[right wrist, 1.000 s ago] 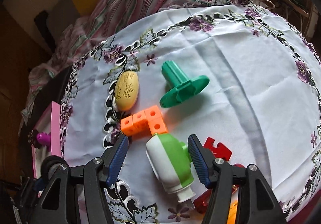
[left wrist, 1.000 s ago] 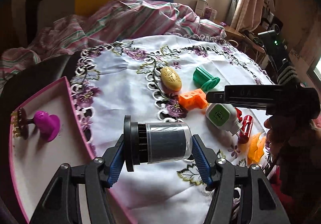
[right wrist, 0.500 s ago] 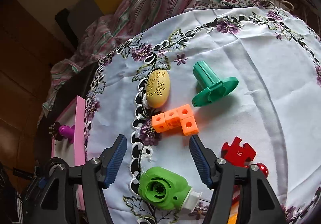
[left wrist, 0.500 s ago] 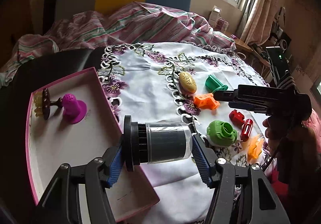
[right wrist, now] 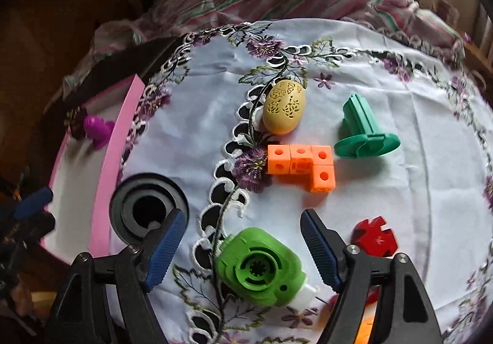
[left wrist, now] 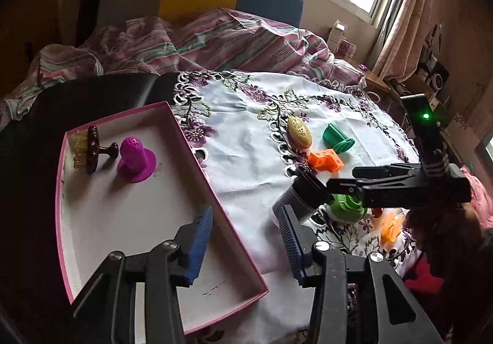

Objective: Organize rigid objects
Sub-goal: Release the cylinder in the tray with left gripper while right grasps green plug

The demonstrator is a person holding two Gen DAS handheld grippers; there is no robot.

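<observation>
A: What is different from one second ago?

B: Before, the left gripper (left wrist: 245, 239) clamped the black-capped canister (left wrist: 300, 196) between its pads. Now the canister is out of the grip and stands on the white embroidered tablecloth (left wrist: 246, 159), just right of the pink tray (left wrist: 197, 159). The jaws are empty and they are closing.

A: And the other side?

B: The right gripper (right wrist: 243, 247) had the green-and-white toy (right wrist: 262, 270) between its pads a second ago. Now the toy lies on the cloth with its round green face up, and the pads do not touch it. These jaws are opening, with the toy below the gap, near the gripper.

A: Where is the canister relative to the left gripper?

B: A little beyond the right finger (left wrist: 291, 247), apart from it. In the right wrist view its open dark top (right wrist: 149, 210) is just behind the left finger.

A: What else lies there?

B: Farther on the cloth are a yellow perforated egg (right wrist: 285, 106), orange cubes (right wrist: 303, 163), a teal stand (right wrist: 363, 134) and a red puzzle piece (right wrist: 374, 237). In the tray stands a magenta cone (left wrist: 135, 160).
</observation>
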